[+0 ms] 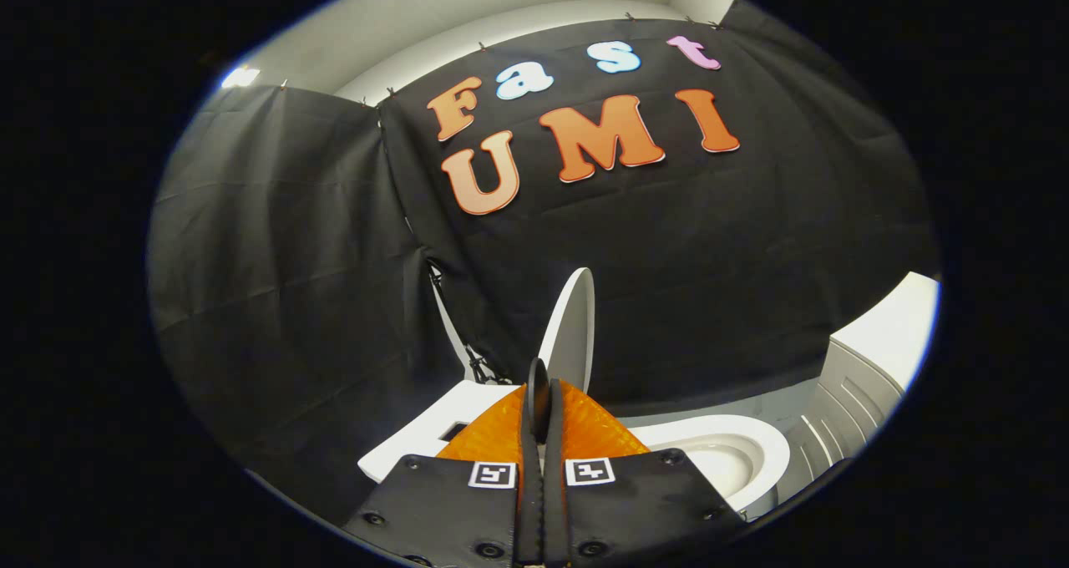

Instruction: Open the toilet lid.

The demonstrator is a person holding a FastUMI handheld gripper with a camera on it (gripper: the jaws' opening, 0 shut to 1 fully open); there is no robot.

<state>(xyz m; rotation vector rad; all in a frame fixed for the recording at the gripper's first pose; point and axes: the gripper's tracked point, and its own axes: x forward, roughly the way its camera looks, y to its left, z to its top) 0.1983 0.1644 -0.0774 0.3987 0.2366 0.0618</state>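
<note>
1. My claw (541,401) has its two fingers pressed together with nothing between them; the pads meet along one dark seam.
2. The lid (572,330) stands just beyond my fingertips, raised on edge, so I see it nearly edge-on. Its long axis runs up and down, tilted slightly away from the bowl.
3. The bowl (735,459) lies ahead of my fingers and off to their right, its seat rim uncovered. The tank top (451,426) sits to their left.
4. I judge the lid already open; any remaining move is only to draw straight back.
5. Count: one lid, one bowl, one claw, two fingers.
</note>
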